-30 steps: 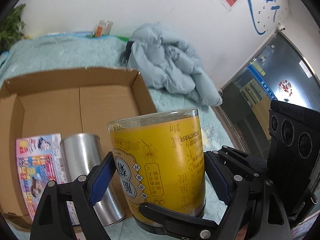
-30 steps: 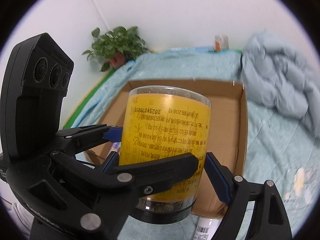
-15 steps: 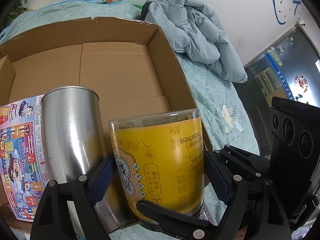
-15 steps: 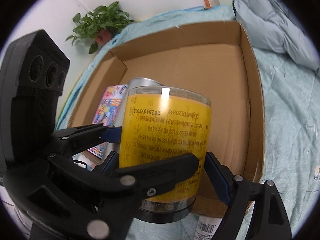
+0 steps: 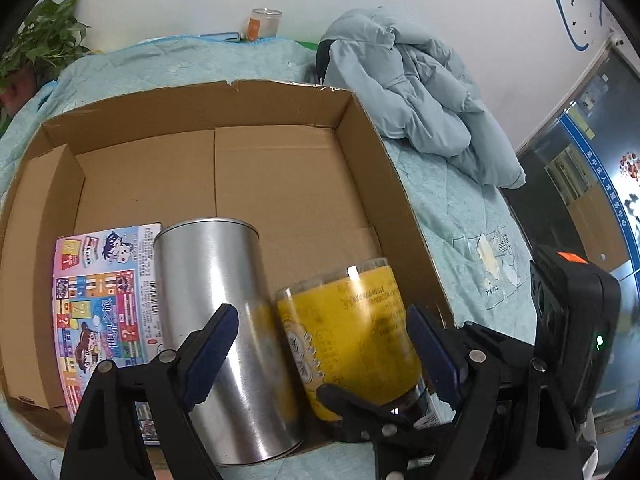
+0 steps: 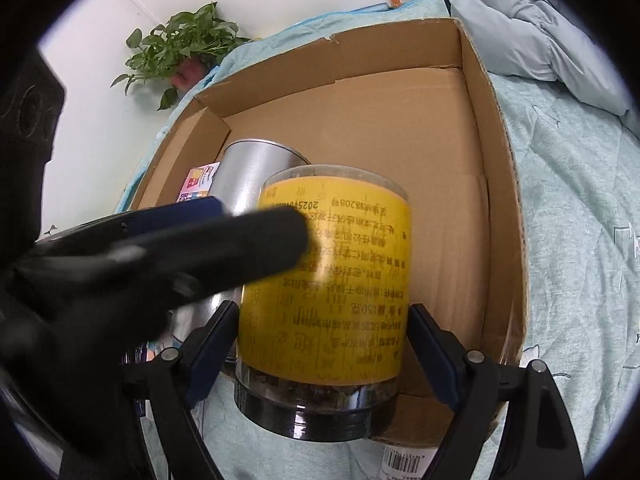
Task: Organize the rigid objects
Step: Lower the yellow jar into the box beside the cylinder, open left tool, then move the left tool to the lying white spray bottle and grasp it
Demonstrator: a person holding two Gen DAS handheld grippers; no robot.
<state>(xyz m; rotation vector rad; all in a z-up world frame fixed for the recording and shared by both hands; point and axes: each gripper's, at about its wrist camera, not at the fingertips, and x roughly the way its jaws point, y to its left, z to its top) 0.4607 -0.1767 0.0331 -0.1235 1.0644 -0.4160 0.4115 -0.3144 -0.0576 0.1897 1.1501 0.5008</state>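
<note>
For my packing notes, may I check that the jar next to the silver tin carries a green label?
Not quite: the jar next to the silver tin carries a yellow label, not a green one. The right wrist view shows this plainly.

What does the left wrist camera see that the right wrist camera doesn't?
Only the left wrist view shows the dark glass door and most of the colourful cartoon packet. Only the right wrist view shows the yellow-labelled clear jar's black lid end and a white barcoded item below it. Both show the brown cardboard box, shiny silver metal can, pale blue puffy jacket and green potted plant.
</note>
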